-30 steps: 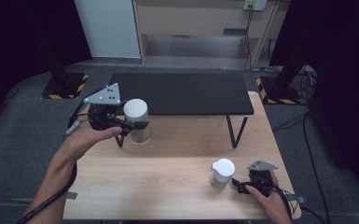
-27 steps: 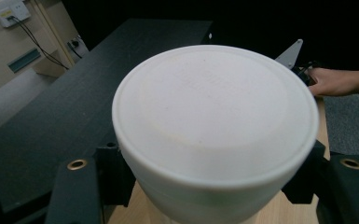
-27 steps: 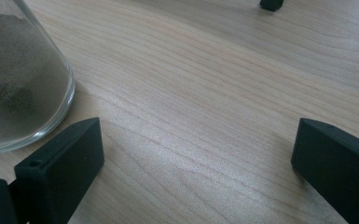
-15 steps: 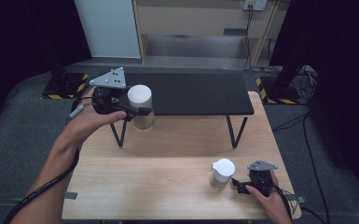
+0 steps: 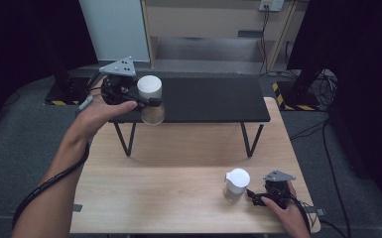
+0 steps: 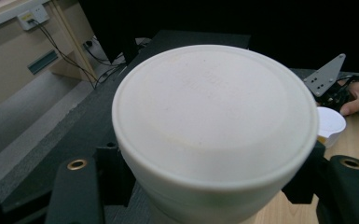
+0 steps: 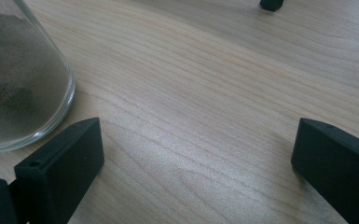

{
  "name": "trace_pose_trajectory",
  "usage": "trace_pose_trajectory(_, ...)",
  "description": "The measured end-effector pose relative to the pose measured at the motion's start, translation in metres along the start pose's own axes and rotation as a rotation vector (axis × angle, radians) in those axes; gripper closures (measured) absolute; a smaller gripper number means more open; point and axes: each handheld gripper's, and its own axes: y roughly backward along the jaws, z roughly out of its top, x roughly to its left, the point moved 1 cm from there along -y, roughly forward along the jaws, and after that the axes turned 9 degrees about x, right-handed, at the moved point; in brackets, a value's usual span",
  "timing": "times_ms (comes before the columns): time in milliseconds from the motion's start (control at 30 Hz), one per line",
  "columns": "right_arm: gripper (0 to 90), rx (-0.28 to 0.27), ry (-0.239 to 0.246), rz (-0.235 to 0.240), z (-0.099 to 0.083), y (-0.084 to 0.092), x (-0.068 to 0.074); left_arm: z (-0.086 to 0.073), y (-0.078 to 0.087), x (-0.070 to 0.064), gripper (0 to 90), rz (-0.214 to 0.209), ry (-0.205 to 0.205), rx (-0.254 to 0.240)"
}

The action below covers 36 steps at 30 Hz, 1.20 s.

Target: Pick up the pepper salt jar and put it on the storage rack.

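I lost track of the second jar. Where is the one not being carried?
In the high view, the white-lidded jar stands on the wooden table at near right, just left of the right tongs.

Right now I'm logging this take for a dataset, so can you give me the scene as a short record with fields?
setting: wooden table with a black raised shelf at its far side
left tool: shut on a white-lidded jar, held in the air at the shelf's front edge
right tool: open, resting on the table
second jar: white-lidded glass jar standing on the table, just outside the right tool's jaws
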Motion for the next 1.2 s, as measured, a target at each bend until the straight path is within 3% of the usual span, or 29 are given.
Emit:
trace_pose_trajectory(600,3.0,0.0,0.0,0.0,0.0,0.0,0.0,0.001,-0.025,0.028,33.2,0.0,0.036,0.024)
trace_pose_trajectory(800,3.0,0.0,0.0,0.0,0.0,0.0,0.0,0.001,-0.031,0.036,33.2,-0.007,0.034,0.022)
trace_pose_trajectory(1200,3.0,0.0,0.001,0.0,0.0,0.0,0.0,-0.007,-0.039,0.049,33.1,-0.026,0.066,0.009)
